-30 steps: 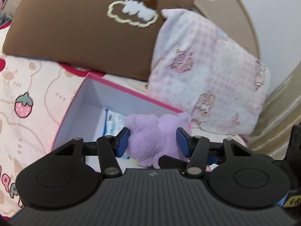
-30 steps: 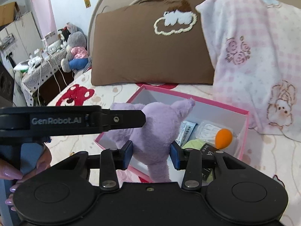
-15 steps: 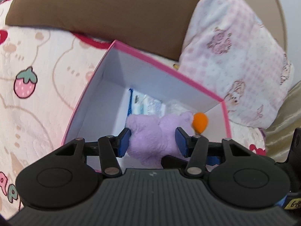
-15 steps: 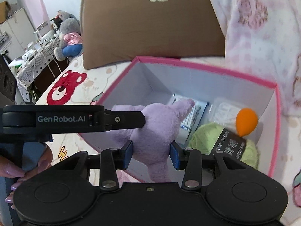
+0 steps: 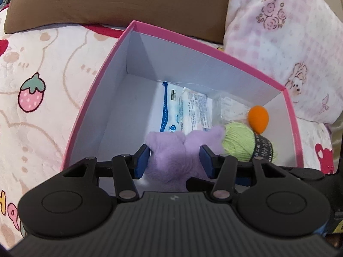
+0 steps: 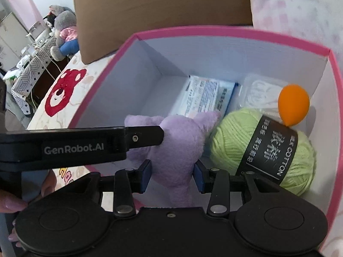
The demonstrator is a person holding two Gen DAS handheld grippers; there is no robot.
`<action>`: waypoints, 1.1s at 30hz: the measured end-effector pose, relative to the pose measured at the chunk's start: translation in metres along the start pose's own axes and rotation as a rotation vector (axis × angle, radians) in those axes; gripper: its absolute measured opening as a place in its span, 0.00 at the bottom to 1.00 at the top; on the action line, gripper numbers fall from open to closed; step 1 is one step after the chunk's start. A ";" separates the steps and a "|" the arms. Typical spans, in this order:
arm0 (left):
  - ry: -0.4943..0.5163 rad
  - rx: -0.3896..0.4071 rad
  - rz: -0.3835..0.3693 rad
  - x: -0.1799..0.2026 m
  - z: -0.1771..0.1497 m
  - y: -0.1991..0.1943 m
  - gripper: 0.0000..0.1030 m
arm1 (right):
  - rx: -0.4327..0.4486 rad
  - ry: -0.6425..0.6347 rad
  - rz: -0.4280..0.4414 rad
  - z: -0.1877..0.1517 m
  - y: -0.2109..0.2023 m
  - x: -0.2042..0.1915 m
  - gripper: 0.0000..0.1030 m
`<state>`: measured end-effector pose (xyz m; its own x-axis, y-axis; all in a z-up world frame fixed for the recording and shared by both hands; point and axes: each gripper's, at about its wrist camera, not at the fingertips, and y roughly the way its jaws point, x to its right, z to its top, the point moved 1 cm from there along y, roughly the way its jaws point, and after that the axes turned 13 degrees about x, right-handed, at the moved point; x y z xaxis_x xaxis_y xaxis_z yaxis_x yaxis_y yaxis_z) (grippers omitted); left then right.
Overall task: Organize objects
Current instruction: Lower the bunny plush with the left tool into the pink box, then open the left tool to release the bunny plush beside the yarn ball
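Currently, my left claw [image 5: 173, 160] and right claw [image 6: 172, 176] both clamped on purple plush toy [image 6: 178, 147], over pink-rimmed box [image 5: 205, 52] holding green yarn ball [image 6: 231, 137], wipes pack [image 5: 184, 111], orange sponge [image 6: 293, 103].

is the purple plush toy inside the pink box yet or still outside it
Partly in. The purple plush toy, gripped by both claws, hangs below the pink box rim beside the green yarn; resting on the bottom: cannot tell.
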<state>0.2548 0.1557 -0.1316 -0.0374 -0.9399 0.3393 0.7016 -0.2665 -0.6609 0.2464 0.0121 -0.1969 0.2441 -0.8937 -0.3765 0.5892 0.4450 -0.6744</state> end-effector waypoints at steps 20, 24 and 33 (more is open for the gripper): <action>0.060 -0.015 0.106 0.007 -0.002 0.020 0.45 | 0.007 -0.043 -0.062 0.005 -0.010 -0.001 0.46; 0.027 0.014 0.087 0.003 0.001 0.012 0.45 | 0.046 -0.158 -0.083 0.006 -0.030 -0.016 0.46; 0.016 0.073 0.110 0.016 0.007 -0.022 0.45 | 0.108 -0.252 -0.140 0.004 -0.072 -0.023 0.51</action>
<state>0.2437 0.1481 -0.1070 0.0323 -0.9661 0.2563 0.7517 -0.1456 -0.6433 0.2018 0.0004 -0.1372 0.3303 -0.9379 -0.1059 0.7058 0.3199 -0.6320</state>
